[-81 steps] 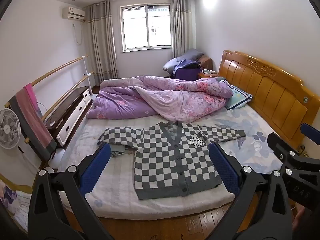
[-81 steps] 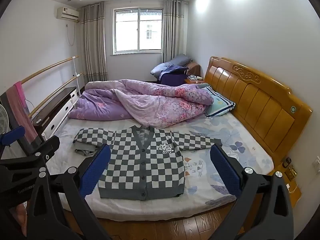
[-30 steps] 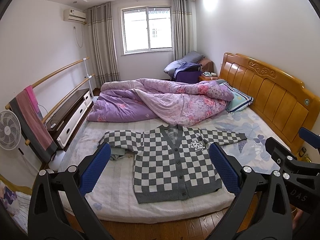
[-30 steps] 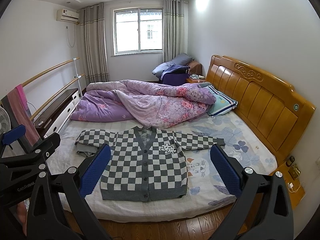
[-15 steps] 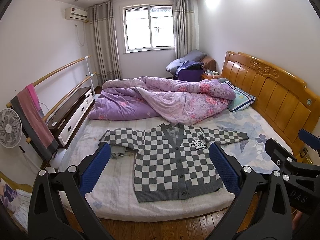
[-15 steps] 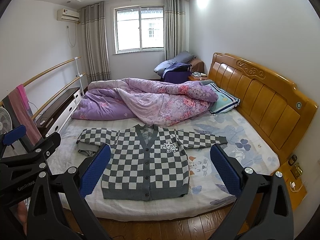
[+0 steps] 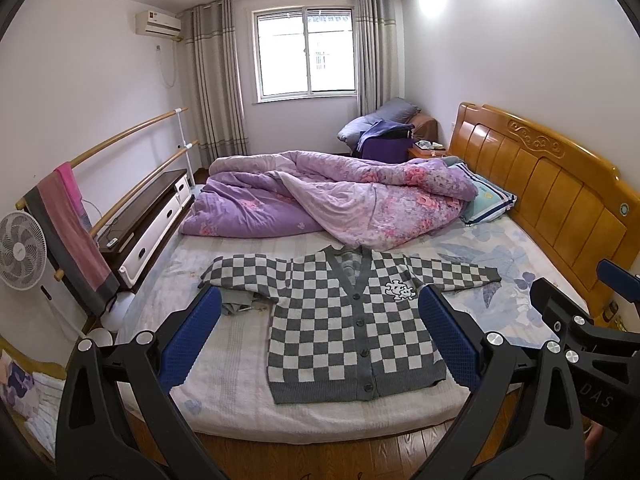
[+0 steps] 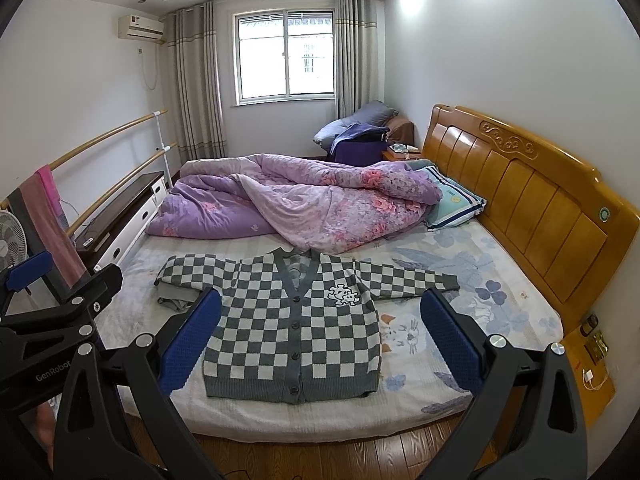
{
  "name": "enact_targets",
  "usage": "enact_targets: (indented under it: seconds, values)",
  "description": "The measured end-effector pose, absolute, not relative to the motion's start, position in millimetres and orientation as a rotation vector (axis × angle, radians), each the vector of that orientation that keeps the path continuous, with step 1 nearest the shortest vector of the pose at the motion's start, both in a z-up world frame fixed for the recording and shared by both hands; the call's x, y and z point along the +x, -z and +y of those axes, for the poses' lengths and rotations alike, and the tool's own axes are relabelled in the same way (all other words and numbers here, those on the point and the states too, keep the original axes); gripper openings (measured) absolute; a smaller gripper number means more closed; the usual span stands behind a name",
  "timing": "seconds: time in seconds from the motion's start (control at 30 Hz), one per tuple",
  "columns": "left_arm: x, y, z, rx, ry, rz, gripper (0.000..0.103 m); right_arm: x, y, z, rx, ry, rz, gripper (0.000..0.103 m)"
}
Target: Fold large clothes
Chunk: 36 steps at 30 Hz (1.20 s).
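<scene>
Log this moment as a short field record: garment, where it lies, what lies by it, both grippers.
garment: checkered cardigan, buttoned, flat, front up, sleeves spread
surface: bed, hem near the front edge
beside collar: purple quilt, bunched
under one sleeve: grey cloth
left gripper: open, holding nothing, short of the bed
right gripper: open, holding nothing, short of the bed
</scene>
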<state>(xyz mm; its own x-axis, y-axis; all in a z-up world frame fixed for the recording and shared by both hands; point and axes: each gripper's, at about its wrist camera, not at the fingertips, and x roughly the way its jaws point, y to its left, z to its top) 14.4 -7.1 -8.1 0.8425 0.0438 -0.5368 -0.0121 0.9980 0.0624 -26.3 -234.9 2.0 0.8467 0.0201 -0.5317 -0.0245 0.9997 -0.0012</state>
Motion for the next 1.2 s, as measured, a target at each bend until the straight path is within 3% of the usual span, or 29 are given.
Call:
enact_targets:
  seconds: [1.2]
  values:
    - [59.2, 31.3, -19.3, 0.043, -0.093, 0.636, 0.098, 38.6, 12.1, -258.9, -0.007, -0.097, 0.616, 0.096]
